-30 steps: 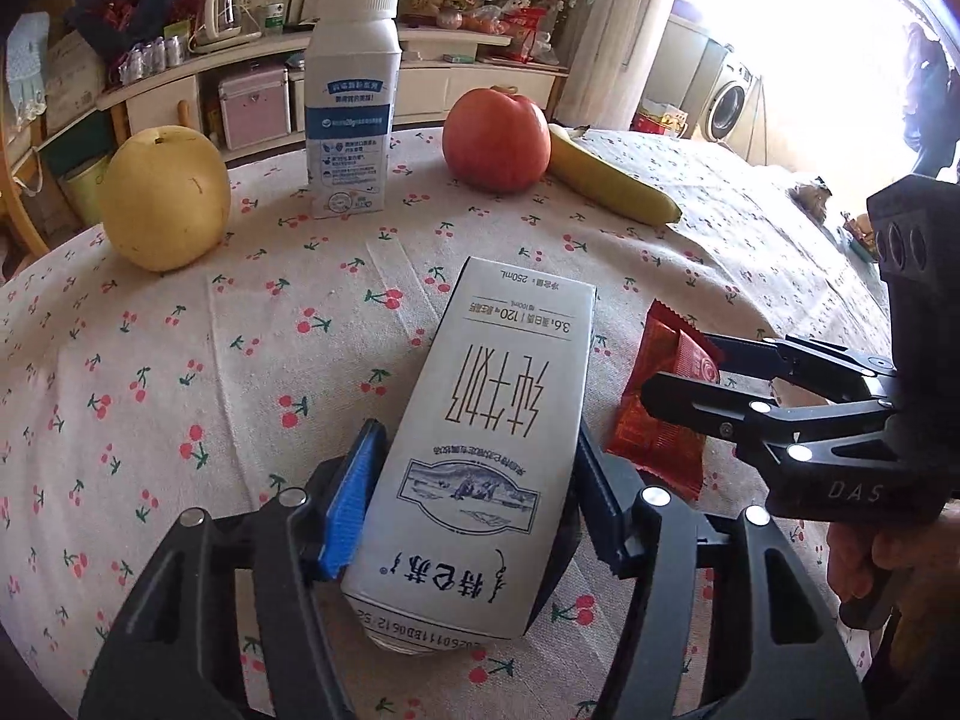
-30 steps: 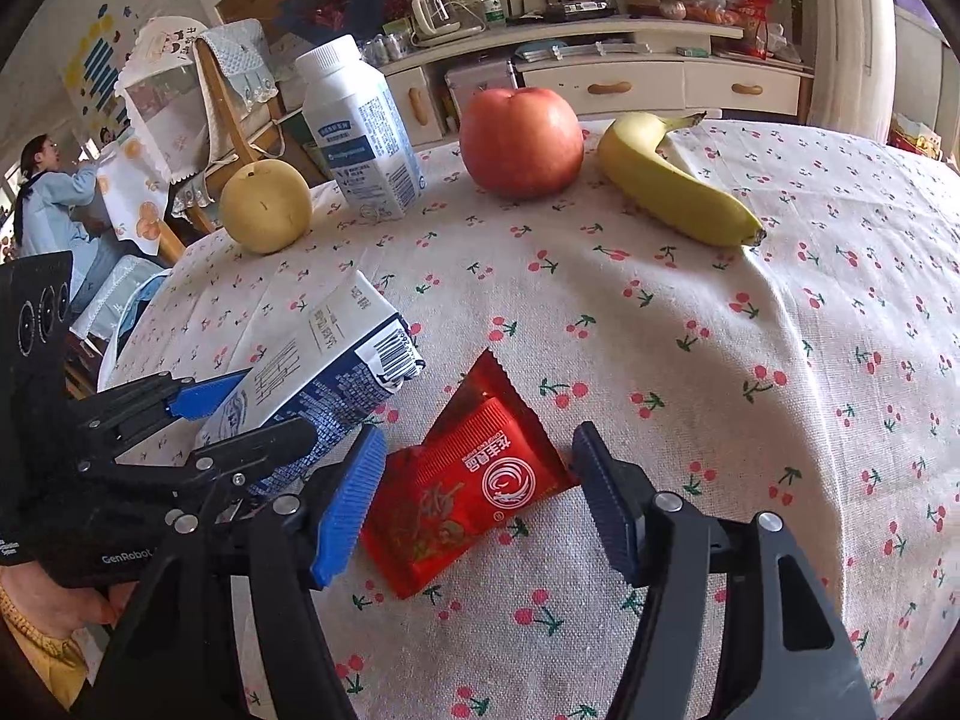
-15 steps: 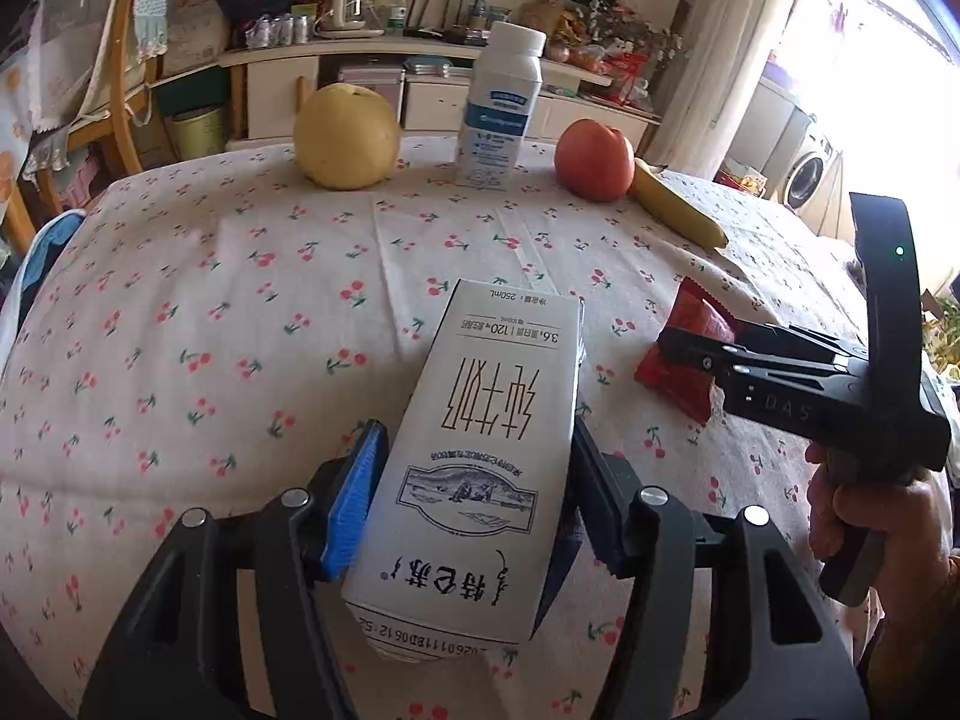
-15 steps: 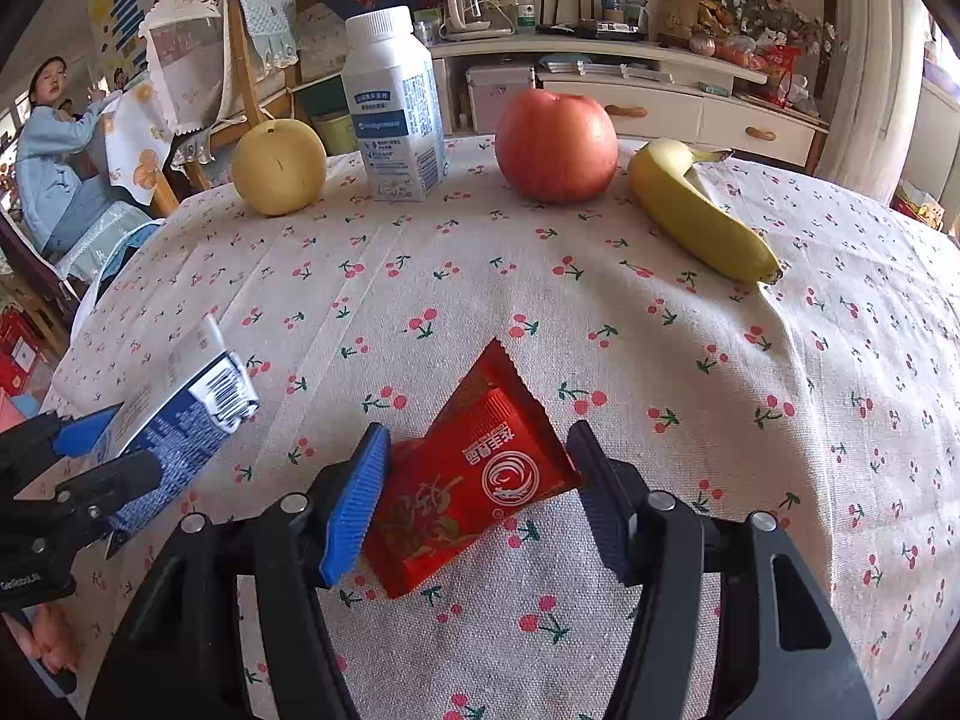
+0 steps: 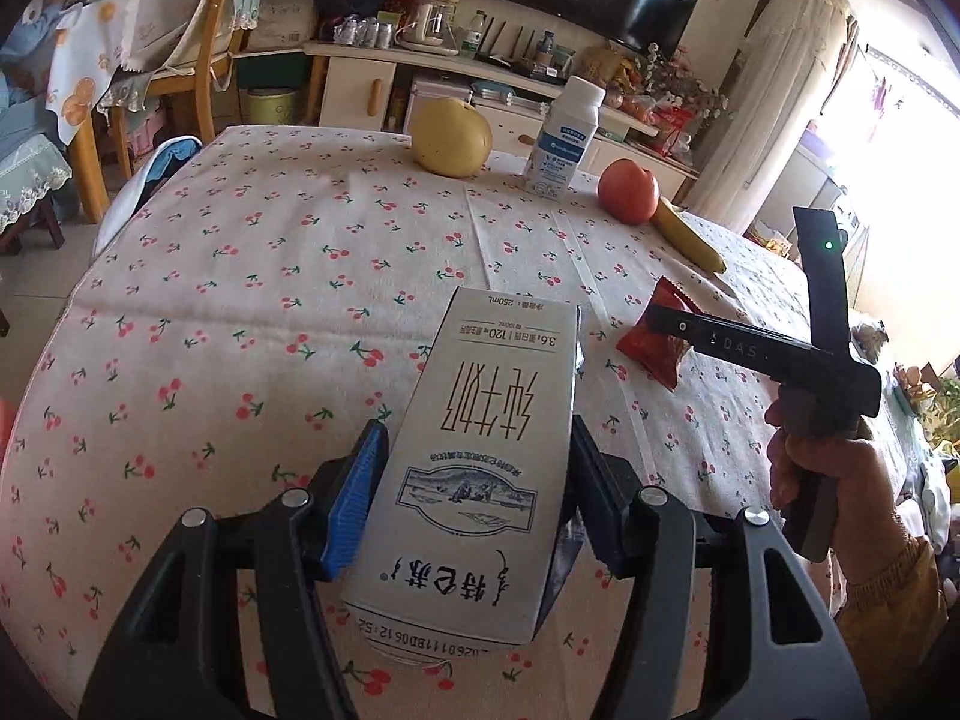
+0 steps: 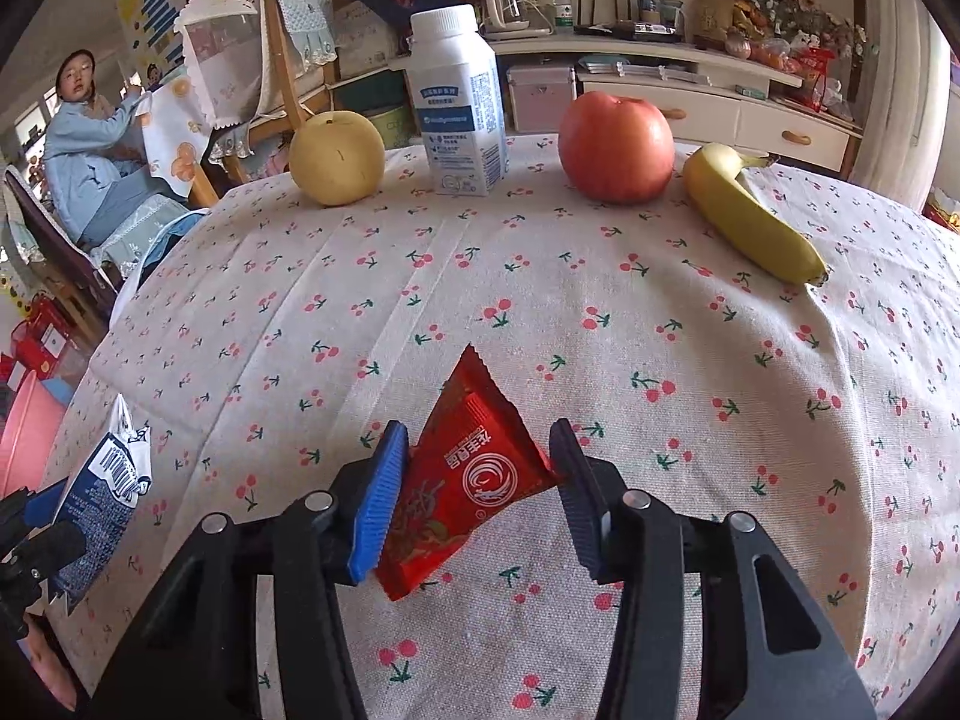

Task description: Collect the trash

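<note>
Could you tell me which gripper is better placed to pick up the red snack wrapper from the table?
Right. The right gripper already straddles the red wrapper, its jaws just closing on it, while the left gripper is occupied holding the milk carton.

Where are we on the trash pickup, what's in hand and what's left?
No trash looks binned yet. The left gripper is clamped on the milk carton, held above the tablecloth. The right gripper has just been closing around the red snack wrapper; its pads meet the wrapper's edges. Left: secure the wrapper, then discard both.
</note>
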Demonstrator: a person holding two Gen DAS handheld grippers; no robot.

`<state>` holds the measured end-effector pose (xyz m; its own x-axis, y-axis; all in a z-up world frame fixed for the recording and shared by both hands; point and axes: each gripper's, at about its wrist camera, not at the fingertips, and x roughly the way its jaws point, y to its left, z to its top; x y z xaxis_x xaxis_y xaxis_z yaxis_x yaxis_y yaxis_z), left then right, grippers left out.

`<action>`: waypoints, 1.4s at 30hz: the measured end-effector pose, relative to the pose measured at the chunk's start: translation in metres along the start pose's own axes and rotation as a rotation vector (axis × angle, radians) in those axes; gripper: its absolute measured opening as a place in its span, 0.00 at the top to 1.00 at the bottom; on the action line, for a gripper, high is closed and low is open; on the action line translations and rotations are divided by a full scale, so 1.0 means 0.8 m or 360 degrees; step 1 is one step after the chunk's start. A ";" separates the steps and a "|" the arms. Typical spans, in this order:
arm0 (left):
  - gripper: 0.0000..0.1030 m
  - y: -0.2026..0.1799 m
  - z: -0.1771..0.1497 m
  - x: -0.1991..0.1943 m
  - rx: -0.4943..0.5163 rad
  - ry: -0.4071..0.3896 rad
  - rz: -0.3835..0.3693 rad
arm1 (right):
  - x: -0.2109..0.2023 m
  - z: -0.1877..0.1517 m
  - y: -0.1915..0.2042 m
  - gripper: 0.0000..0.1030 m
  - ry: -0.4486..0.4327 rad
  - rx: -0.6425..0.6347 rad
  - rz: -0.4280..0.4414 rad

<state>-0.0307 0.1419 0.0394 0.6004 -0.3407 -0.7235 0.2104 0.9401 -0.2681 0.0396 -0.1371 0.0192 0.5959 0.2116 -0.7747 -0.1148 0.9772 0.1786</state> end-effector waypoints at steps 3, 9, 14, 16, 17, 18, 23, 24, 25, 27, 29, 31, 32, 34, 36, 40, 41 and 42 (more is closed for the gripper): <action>0.41 0.009 -0.009 -0.015 -0.0019 -0.0039 0.0013 | -0.003 -0.002 0.007 0.53 -0.0003 -0.0007 0.0020; 0.41 0.026 -0.019 -0.025 -0.0079 -0.0070 -0.0009 | -0.023 -0.006 0.013 0.69 -0.0079 0.0037 0.0052; 0.41 0.035 -0.026 -0.023 -0.0103 -0.0058 -0.0021 | -0.026 -0.013 0.014 0.69 -0.0076 0.0063 0.0031; 0.41 0.037 -0.026 -0.022 -0.0104 -0.0057 -0.0019 | -0.027 -0.015 0.017 0.69 -0.0078 0.0056 0.0017; 0.41 0.038 -0.026 -0.023 -0.0099 -0.0061 -0.0017 | -0.028 -0.016 0.018 0.69 -0.0078 0.0052 0.0014; 0.41 0.037 -0.025 -0.024 -0.0094 -0.0066 -0.0017 | -0.028 -0.016 0.020 0.67 -0.0074 0.0054 0.0019; 0.41 0.039 -0.024 -0.027 -0.0097 -0.0081 -0.0022 | -0.021 -0.018 0.029 0.59 -0.0046 0.0060 0.0018; 0.41 0.040 -0.024 -0.028 -0.0099 -0.0083 -0.0023 | -0.019 -0.018 0.032 0.52 -0.0040 0.0050 0.0014; 0.41 0.040 -0.023 -0.028 -0.0102 -0.0084 -0.0026 | -0.017 -0.018 0.036 0.48 -0.0030 0.0042 0.0016; 0.41 0.041 -0.023 -0.029 -0.0111 -0.0085 -0.0031 | -0.012 -0.019 0.044 0.45 -0.0017 0.0012 0.0001; 0.41 0.042 -0.023 -0.029 -0.0111 -0.0087 -0.0027 | -0.008 -0.019 0.052 0.44 -0.0003 -0.0020 -0.0013; 0.41 0.041 -0.023 -0.028 -0.0109 -0.0085 -0.0025 | -0.004 -0.018 0.056 0.42 0.0011 -0.0036 -0.0021; 0.41 0.042 -0.023 -0.028 -0.0111 -0.0086 -0.0028 | -0.002 -0.018 0.058 0.40 0.0016 -0.0044 -0.0031; 0.41 0.042 -0.022 -0.028 -0.0112 -0.0087 -0.0024 | 0.001 -0.019 0.061 0.40 0.0024 -0.0060 -0.0048; 0.41 0.042 -0.022 -0.028 -0.0114 -0.0089 -0.0025 | 0.003 -0.018 0.061 0.40 0.0025 -0.0060 -0.0055; 0.41 0.045 -0.022 -0.028 -0.0122 -0.0096 -0.0026 | 0.004 -0.017 0.064 0.46 0.0015 -0.0074 -0.0082; 0.41 0.046 -0.023 -0.028 -0.0126 -0.0096 -0.0027 | 0.003 -0.017 0.064 0.48 0.0008 -0.0076 -0.0083; 0.41 0.047 -0.023 -0.027 -0.0130 -0.0095 -0.0027 | 0.003 -0.017 0.063 0.50 0.0001 -0.0076 -0.0084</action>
<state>-0.0499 0.1844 0.0338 0.6427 -0.3533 -0.6798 0.1590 0.9295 -0.3327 0.0243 -0.0871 0.0182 0.6018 0.1596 -0.7826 -0.1211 0.9867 0.1082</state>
